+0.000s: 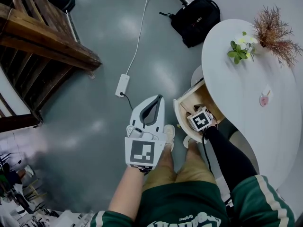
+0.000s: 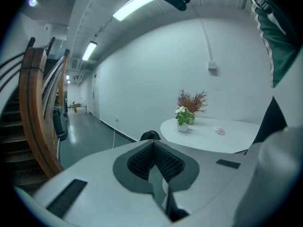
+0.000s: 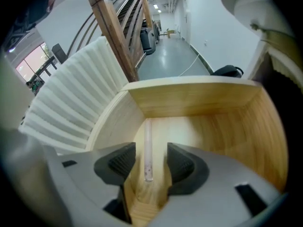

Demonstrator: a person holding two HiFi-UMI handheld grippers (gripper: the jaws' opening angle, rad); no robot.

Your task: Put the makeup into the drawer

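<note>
A thin pale makeup tube [image 3: 147, 150] lies flat on the floor of the open wooden drawer [image 3: 189, 98]. My right gripper [image 3: 147, 162] points steeply down into the drawer and is open. Its dark pads stand either side of the tube without touching it. In the head view its marker cube [image 1: 200, 119] sits over the drawer [image 1: 182, 109], which is pulled out from under the white table [image 1: 246, 93]. My left gripper [image 1: 158, 98] hovers above the floor left of the drawer, shut and empty [image 2: 154, 148]. A small pink item [image 1: 264, 100] rests on the tabletop.
A potted plant [image 1: 241, 48] and a dried bouquet [image 1: 274, 32] stand on the table. A black backpack [image 1: 195, 19] lies on the floor behind it. A power strip [image 1: 122, 85] with its cable is on the floor, and wooden stairs [image 1: 42, 41] rise at the left.
</note>
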